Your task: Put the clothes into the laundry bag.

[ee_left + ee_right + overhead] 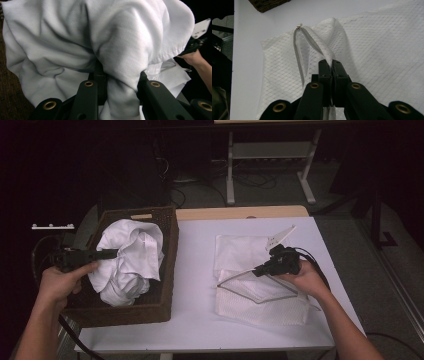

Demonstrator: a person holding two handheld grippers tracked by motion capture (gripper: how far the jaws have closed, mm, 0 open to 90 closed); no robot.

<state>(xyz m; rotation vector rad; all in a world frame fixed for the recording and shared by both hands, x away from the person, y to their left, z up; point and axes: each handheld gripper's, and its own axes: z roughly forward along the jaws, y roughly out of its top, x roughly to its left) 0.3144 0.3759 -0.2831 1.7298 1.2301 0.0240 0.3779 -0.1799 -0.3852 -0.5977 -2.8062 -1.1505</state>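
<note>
Left tool (112,253) clamped white garment (129,260) bunched in wicker basket (170,270) at bench (195,320) left. Right tool (257,270) pinched shut on mesh bag (260,307) zipper edge, holding mouth open. Bag lay right of garment; left hand nearer garment.

A crumpled white garment (131,260) bulges from the brown wicker basket (170,270) at the table's left, one fold bunched up, while a white mesh bag (260,295), apparently zip-edged, lies flat at right, its open edge lifted.
</note>
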